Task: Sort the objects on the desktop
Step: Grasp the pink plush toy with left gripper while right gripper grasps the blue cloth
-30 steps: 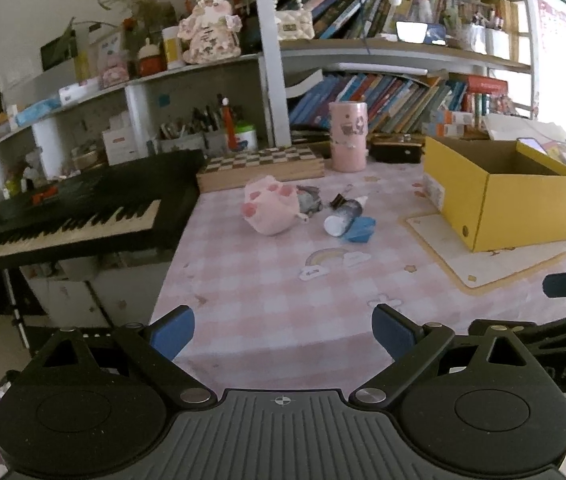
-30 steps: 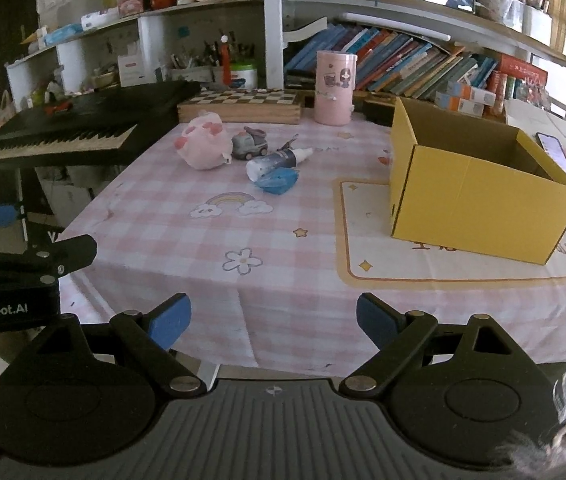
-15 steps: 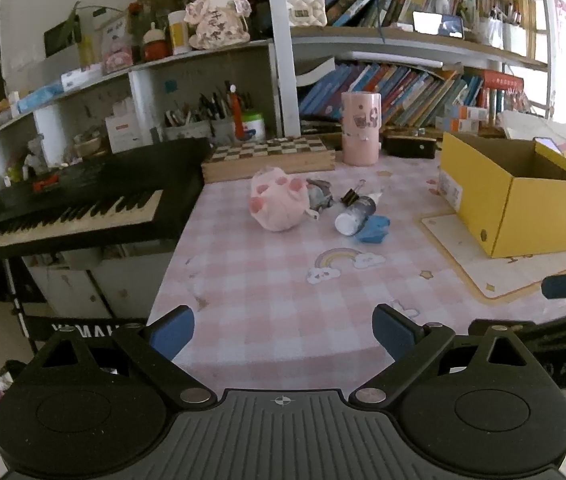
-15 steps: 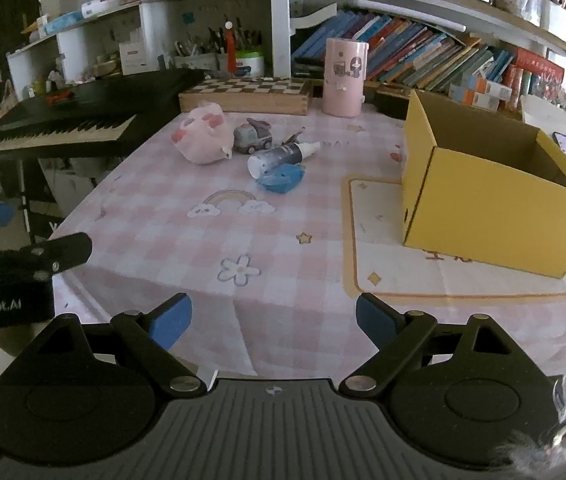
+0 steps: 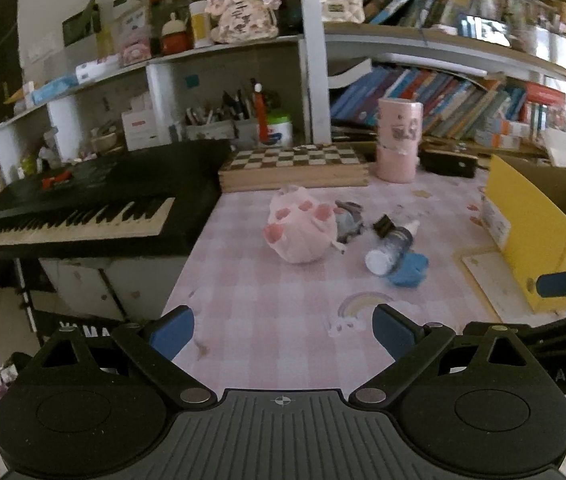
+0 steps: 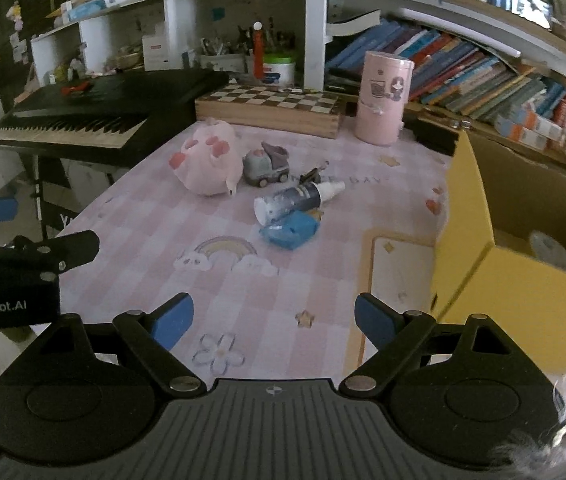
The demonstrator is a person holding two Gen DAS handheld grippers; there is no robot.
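Left wrist: fingers (image 5: 173,330) wide apart, empty.

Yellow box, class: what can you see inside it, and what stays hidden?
Inside the yellow box, brown inner walls and one pale, roundish thing show on the floor. The near wall hides the rest of the floor.

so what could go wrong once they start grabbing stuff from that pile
The spray bottle lies on its side, apparently resting on the blue packet, so it may roll when either is grabbed. The toy truck sits tight against the pink plush, so open jaws could nudge both. The left gripper and right gripper are close together and could collide.
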